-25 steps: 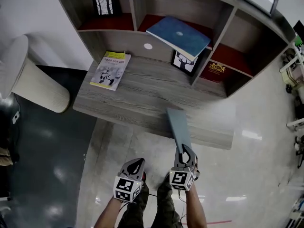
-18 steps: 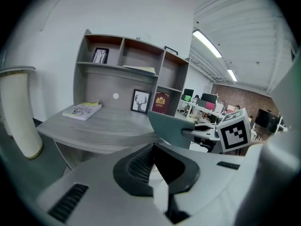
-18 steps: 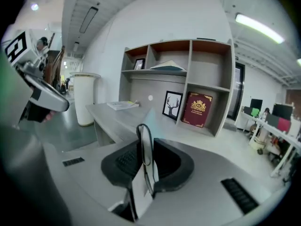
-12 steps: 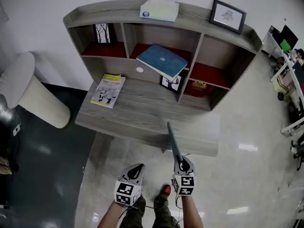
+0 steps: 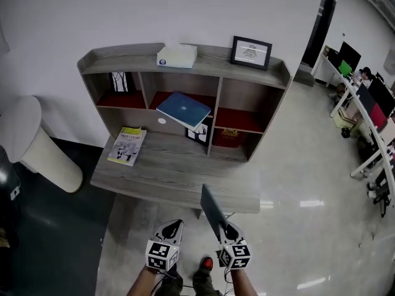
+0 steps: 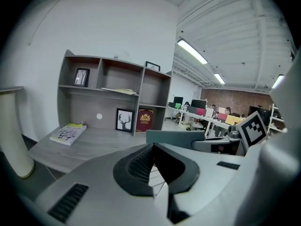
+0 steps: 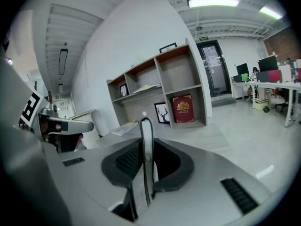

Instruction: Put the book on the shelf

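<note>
My right gripper [image 5: 227, 233] is shut on a thin grey-blue book [image 5: 213, 213], held on edge in front of the desk. In the right gripper view the book [image 7: 147, 145] stands upright between the jaws, its spine facing me. My left gripper [image 5: 171, 230] hangs beside it, shut and empty; its jaws meet in the left gripper view [image 6: 155, 161]. The wooden shelf unit [image 5: 185, 66] stands on the desk [image 5: 179, 177] ahead. A blue book [image 5: 183, 110] leans in its middle compartment.
A yellow-and-white booklet [image 5: 128, 145] lies on the desk's left. A red book [image 5: 229, 134] and deer picture [image 5: 199, 134] sit in lower compartments. A white box [image 5: 177, 57] and a framed picture [image 5: 251, 52] stand on top. A cream cylinder [image 5: 37, 147] stands left.
The view has pulled back and away from the shelf, so the whole unit now shows. The right gripper still holds the book, which has turned more upright. The left gripper stays beside it.
</note>
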Demonstrator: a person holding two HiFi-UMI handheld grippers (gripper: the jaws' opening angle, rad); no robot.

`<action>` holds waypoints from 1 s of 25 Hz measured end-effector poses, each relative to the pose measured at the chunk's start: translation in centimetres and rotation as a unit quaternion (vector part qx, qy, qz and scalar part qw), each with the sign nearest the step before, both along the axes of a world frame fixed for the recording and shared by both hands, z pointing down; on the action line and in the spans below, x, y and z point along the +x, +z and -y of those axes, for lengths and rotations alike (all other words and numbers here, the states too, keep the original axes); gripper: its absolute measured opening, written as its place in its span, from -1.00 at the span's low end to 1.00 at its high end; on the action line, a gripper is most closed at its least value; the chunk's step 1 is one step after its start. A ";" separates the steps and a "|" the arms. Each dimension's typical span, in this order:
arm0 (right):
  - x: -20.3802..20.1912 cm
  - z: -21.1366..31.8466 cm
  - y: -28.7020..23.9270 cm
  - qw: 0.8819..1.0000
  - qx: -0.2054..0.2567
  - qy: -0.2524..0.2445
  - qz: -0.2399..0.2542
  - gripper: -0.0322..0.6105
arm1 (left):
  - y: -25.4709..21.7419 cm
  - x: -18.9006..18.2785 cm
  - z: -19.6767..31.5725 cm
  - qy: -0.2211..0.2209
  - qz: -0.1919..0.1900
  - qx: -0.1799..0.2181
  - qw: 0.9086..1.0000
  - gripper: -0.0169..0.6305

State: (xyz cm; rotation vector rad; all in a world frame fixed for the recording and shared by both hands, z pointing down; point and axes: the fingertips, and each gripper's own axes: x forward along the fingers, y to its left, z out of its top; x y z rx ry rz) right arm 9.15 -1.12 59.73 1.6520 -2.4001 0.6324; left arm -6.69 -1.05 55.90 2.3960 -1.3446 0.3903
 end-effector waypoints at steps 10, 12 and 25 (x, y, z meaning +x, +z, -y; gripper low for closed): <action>4.3 -1.0 -10.5 0.994 0.107 0.032 0.024 -0.68 | -5.7 3.8 0.7 0.030 -0.011 0.044 0.999 -0.93; 5.1 -1.1 -12.3 0.991 0.126 0.036 0.024 -0.68 | -6.7 4.5 1.1 0.034 -0.010 0.056 0.998 -0.93; 8.5 -0.6 -16.0 0.984 0.175 0.020 0.024 -0.68 | -10.3 8.7 2.6 0.035 -0.014 0.102 0.994 -0.93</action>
